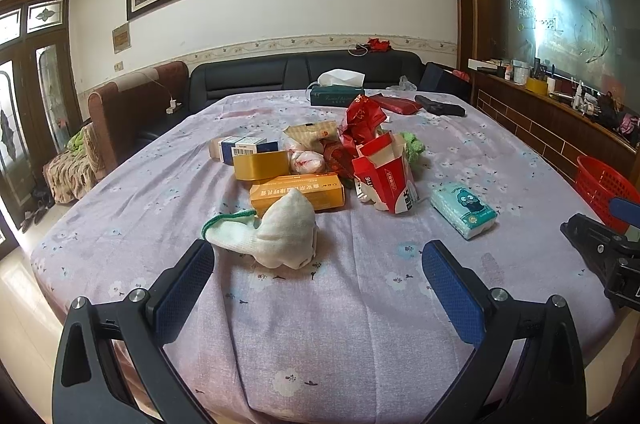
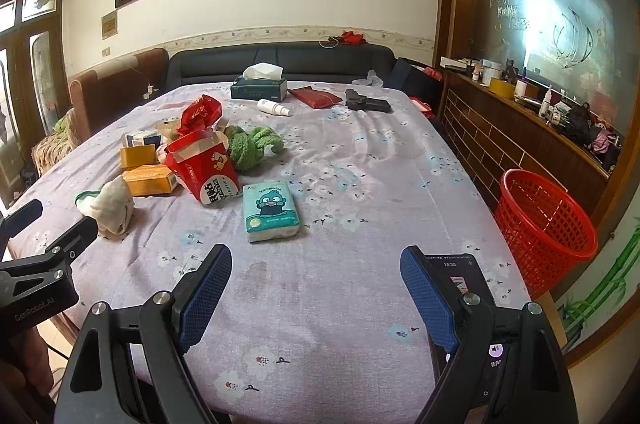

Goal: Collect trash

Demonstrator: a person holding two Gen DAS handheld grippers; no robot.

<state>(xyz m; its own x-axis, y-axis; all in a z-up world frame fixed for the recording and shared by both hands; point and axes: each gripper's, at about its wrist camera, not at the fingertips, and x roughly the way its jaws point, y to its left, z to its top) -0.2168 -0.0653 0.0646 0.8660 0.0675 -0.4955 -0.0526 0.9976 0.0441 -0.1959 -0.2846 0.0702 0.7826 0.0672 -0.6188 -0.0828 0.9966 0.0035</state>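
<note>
a: both grippers, left gripper (image 1: 318,266) and right gripper (image 2: 316,274), fingers apart, empty. trash pile (image 1: 320,160) mid-counter, basket (image 2: 546,224) off right edge.

b: risk: sock (image 1: 280,232) snags, drags cloth.

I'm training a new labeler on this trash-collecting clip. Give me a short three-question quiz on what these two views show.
1. True or false: the red basket stands on the table.
2. Which lies closest ahead of the left gripper? A) white sock B) tissue pack C) orange box
3. Fill in: the right gripper has its jaws ____.

Key: 1 false, it stands beside the table; 2 A; 3 open, holding nothing.
</note>
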